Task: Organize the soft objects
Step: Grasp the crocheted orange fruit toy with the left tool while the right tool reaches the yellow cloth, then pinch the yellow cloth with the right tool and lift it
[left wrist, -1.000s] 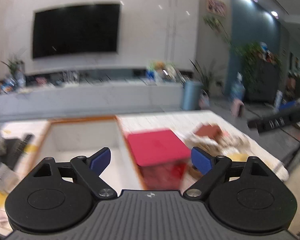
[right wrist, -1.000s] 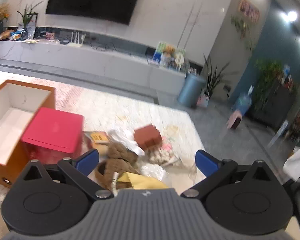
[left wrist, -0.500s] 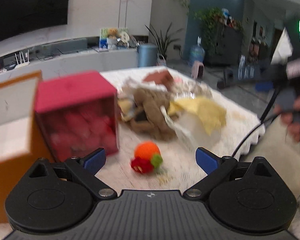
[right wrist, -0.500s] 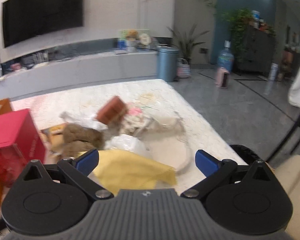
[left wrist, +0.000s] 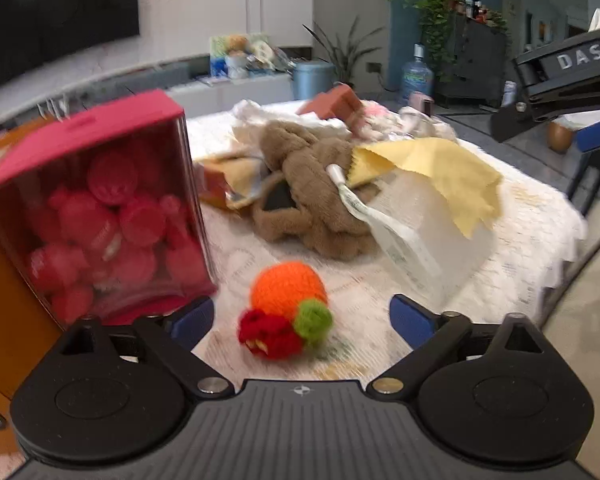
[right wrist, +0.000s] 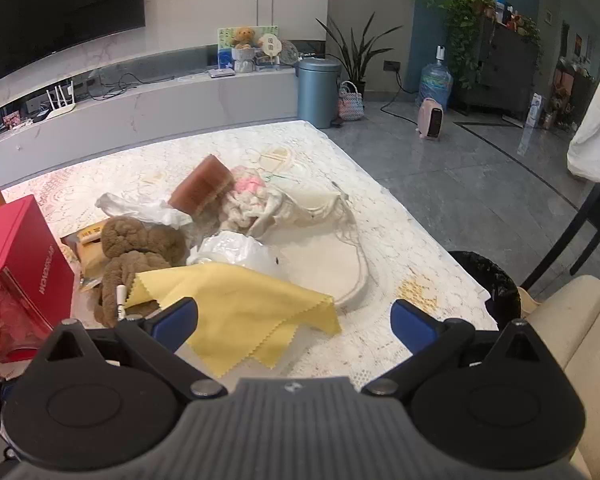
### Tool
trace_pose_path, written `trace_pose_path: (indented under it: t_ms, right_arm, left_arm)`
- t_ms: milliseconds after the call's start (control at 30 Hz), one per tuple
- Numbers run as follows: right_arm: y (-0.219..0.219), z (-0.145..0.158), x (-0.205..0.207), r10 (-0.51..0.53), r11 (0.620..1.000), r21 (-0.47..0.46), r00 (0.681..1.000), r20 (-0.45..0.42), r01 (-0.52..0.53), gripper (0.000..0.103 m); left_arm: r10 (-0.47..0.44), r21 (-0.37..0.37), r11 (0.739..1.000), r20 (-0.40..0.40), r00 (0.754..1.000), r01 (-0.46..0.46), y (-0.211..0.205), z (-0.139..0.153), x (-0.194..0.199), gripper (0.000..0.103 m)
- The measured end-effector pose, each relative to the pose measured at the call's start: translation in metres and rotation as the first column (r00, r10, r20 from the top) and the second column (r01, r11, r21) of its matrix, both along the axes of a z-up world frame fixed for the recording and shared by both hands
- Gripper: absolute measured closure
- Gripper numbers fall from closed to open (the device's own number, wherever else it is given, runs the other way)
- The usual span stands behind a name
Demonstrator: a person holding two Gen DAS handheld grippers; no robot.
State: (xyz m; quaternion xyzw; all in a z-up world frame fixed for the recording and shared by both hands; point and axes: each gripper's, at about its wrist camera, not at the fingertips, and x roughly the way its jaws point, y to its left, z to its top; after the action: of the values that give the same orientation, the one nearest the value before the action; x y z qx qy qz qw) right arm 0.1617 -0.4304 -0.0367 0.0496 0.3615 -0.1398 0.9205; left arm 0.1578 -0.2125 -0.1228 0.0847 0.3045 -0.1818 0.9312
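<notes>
A knitted orange, red and green toy lies on the table right between the tips of my open, empty left gripper. Behind it a pile holds a brown plush, a yellow cloth, a clear plastic bag and a brown block. My right gripper is open and empty, just above the near edge of the yellow cloth. The brown plush, the brown block and a cream fabric bag lie beyond. The right gripper also shows in the left wrist view.
A red box of round red items stands left of the toy, against an orange box. The red box also shows in the right wrist view. The table's right edge drops to a dark bin and a cream chair.
My left gripper has swung right from the orange box and come down around the knitted toy. My right gripper has turned right and closed in over the yellow cloth.
</notes>
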Motion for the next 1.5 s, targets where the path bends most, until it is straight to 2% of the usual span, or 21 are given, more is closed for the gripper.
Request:
trace_pose_path:
  t_ms: [33,67,167,233,267,367,600,733,900,1167,1200,1267,1300,1333,1367,1433,1500]
  right_arm:
    - [0.0,0.0,0.0,-0.002,1.0,0.002,1.0,-0.002,0.002,0.003]
    - [0.0,0.0,0.0,-0.003,1.0,0.004,1.0,-0.003,0.003,0.003]
    - [0.003,0.0,0.001,0.009,1.0,-0.006,1.0,-0.003,-0.009,0.003]
    - [0.003,0.0,0.001,0.008,1.0,-0.011,1.0,-0.006,-0.008,0.003]
    - [0.002,0.0,0.001,0.004,1.0,-0.013,1.0,-0.009,-0.004,0.003]
    - [0.002,-0.004,0.003,0.011,1.0,-0.029,1.0,-0.03,-0.012,0.003]
    - [0.006,-0.014,0.011,0.052,0.998,-0.018,0.998,-0.038,-0.052,0.003]
    - [0.022,-0.017,0.018,0.104,0.993,-0.048,0.994,-0.017,-0.105,0.003]
    - [0.054,-0.025,0.025,0.219,0.968,-0.123,0.976,-0.004,-0.218,0.003]
    - [0.061,-0.042,0.046,0.195,0.964,-0.19,0.981,0.02,-0.188,0.003]
    - [0.057,-0.045,0.048,0.181,0.967,-0.183,0.983,0.011,-0.176,0.005]
    - [0.049,-0.049,0.052,0.15,0.977,-0.15,0.989,-0.002,-0.149,0.019]
    - [0.046,-0.05,0.053,0.133,0.982,-0.137,0.991,-0.003,-0.132,0.034]
    - [0.043,-0.051,0.053,0.114,0.986,-0.123,0.993,-0.003,-0.113,0.043]
    - [0.04,-0.05,0.052,0.104,0.989,-0.109,0.995,-0.002,-0.104,0.046]
    - [0.036,-0.048,0.049,0.093,0.992,-0.086,0.996,0.006,-0.092,0.069]
    - [0.033,-0.047,0.047,0.086,0.994,-0.066,0.996,0.009,-0.085,0.078]
  left_arm:
    - [0.038,0.01,0.999,0.024,0.999,-0.038,-0.001,0.0,-0.002,0.004]
    - [0.055,0.018,0.998,0.026,0.998,-0.055,-0.002,-0.002,-0.001,0.014]
    - [0.042,0.041,0.998,-0.03,0.999,-0.04,-0.004,-0.007,0.005,0.036]
    - [0.036,0.031,0.999,-0.004,0.999,-0.036,-0.002,-0.007,0.0,0.048]
    - [0.035,0.032,0.999,-0.003,0.999,-0.035,-0.001,-0.006,0.0,0.05]
    - [0.045,0.012,0.999,-0.015,0.999,-0.045,0.001,-0.003,-0.002,0.051]
    - [0.025,0.021,0.999,0.039,0.999,-0.026,0.002,0.009,-0.011,0.051]
    - [0.026,0.004,1.0,0.007,1.0,-0.026,0.009,0.013,-0.012,0.051]
    - [-0.012,-0.073,0.997,-0.066,0.998,0.007,0.021,0.014,-0.008,0.051]
    - [-0.001,-0.045,0.999,-0.075,0.997,-0.002,0.026,0.01,-0.006,0.051]
    - [0.0,-0.04,0.999,-0.08,0.997,-0.003,0.026,0.01,-0.005,0.051]
    - [0.002,-0.032,0.999,-0.078,0.997,-0.005,0.027,0.011,-0.005,0.051]
    - [0.003,-0.022,1.0,-0.062,0.998,-0.004,0.027,0.012,-0.006,0.051]
    - [0.001,-0.006,1.0,-0.041,0.999,-0.001,0.026,0.012,-0.007,0.051]
    - [-0.002,0.012,1.0,-0.02,1.0,0.002,0.024,0.012,-0.01,0.051]
    - [-0.01,0.041,0.999,0.011,1.0,0.01,0.021,0.012,-0.013,0.051]
    - [-0.02,0.05,0.999,0.011,1.0,0.019,0.019,0.012,-0.015,0.051]
